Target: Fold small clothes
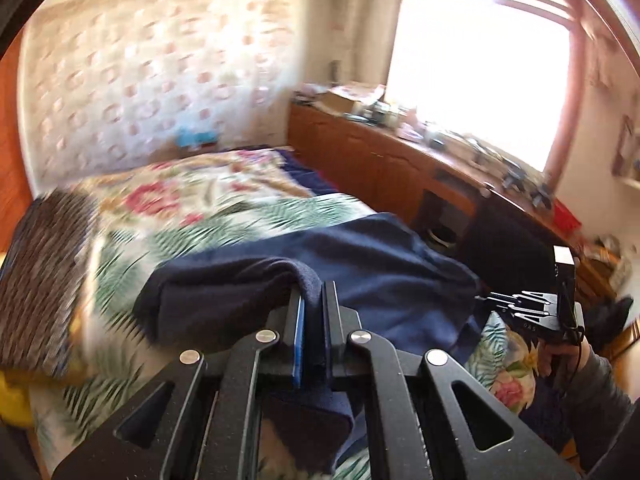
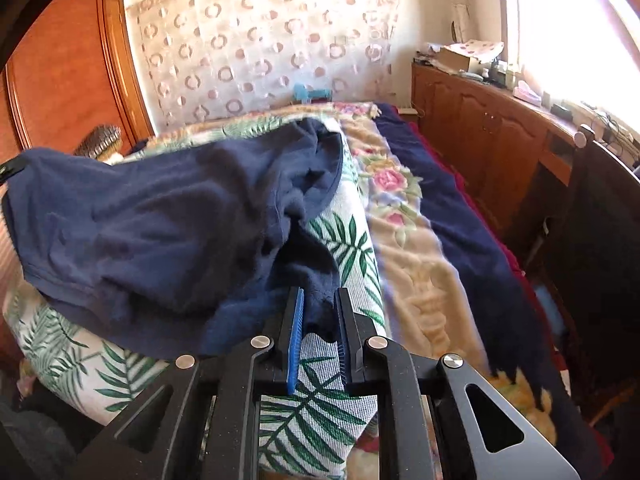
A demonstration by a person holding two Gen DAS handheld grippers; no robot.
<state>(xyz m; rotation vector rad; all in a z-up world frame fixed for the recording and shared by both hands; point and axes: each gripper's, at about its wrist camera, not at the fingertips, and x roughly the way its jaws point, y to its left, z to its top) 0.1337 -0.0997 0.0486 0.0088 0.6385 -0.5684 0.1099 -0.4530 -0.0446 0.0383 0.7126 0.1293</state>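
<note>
**Navy garment pinched at both ends over the bed**

Fabric fills the nearest part of both wrist views. The left gripper [image 1: 314, 300] is clenched on a fold of the navy garment [image 1: 360, 256], cloth bunched between its blue-padded fingers [image 1: 298, 320] and hanging below them. The right gripper [image 2: 318, 308] also pinches an edge of the same garment [image 2: 160, 224], a dark tuft caught between its pads [image 2: 295, 332], though the jaws stand a little wider there.

The garment is stretched between the two grippers above a palm-leaf bedspread [image 2: 320, 412], which lies directly under the right gripper. In the left view the right gripper [image 1: 486, 300] shows from the side, held by a hand [image 1: 560, 354]; short pale lettering on its body is too small to read.

Beyond the leaf print lie a floral blanket [image 2: 404, 216] and a dark blue cover [image 2: 460, 216] toward the bed's right edge. A brown patterned cushion [image 1: 44, 280] sits at the left, blurred. Farther off, a wooden cabinet [image 2: 480, 140] runs under a glaring window [image 1: 480, 72]; the clutter on top is washed out. A wall hanging with rings [image 2: 260, 52] backs the bed, beside a wooden wardrobe [image 2: 68, 64].
</note>
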